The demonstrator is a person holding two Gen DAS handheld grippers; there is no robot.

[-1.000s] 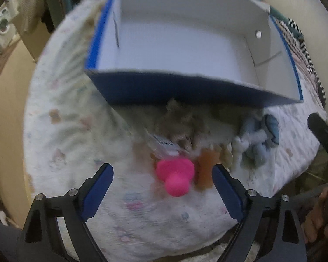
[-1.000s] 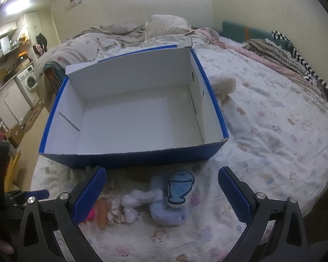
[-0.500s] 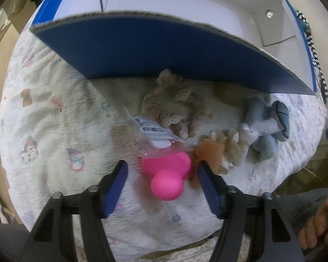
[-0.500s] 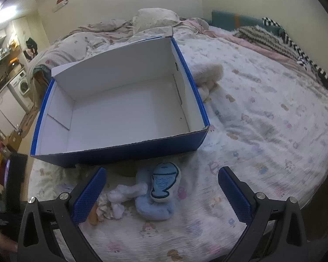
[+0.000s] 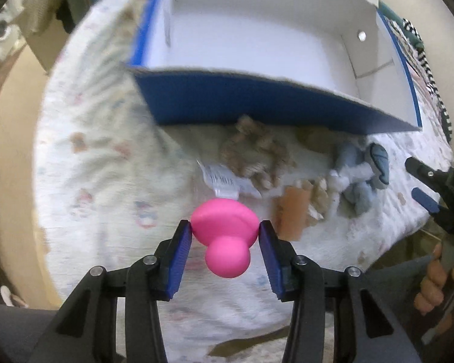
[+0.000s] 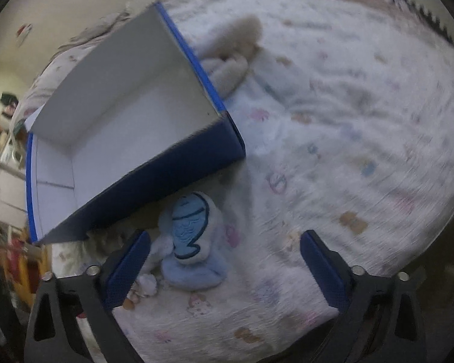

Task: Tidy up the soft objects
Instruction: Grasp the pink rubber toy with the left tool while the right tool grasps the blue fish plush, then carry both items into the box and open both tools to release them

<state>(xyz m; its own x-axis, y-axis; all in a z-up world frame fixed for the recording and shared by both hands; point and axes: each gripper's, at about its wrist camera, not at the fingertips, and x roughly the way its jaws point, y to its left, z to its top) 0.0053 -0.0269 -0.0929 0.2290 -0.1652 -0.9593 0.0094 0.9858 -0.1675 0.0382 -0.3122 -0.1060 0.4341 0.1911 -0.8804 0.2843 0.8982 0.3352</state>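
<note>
Pink and rubbery-looking, the mushroom-shaped toy (image 5: 225, 236) sits squeezed between the blue pads of the left gripper (image 5: 225, 236), its wide cap pinched on both sides and its round stem pointing back toward the camera. Ahead of the fingers and above them in the view stands the blue cardboard box (image 5: 257, 103), open and white inside, with nothing in it that shows. Between the fingertips and the box wall lie the other soft things: a beige frilly scrunchie (image 5: 257, 157), a white tag (image 5: 221, 180), an orange piece (image 5: 290, 211) and, off to the right of the fingers, a light blue plush (image 5: 363, 178).

The right gripper (image 6: 224, 260) hangs with its fingers spread wide and holds nothing; the light blue plush lies just inside its left pad, though heavy blur makes the contact hard to judge.

To carry the step well, the left hand should keep its squeeze steady, since a smooth rounded cap could likely pop out of flat pads, lift clear of the near wall's edge, and let go only once the toy is well over the box floor.
</note>
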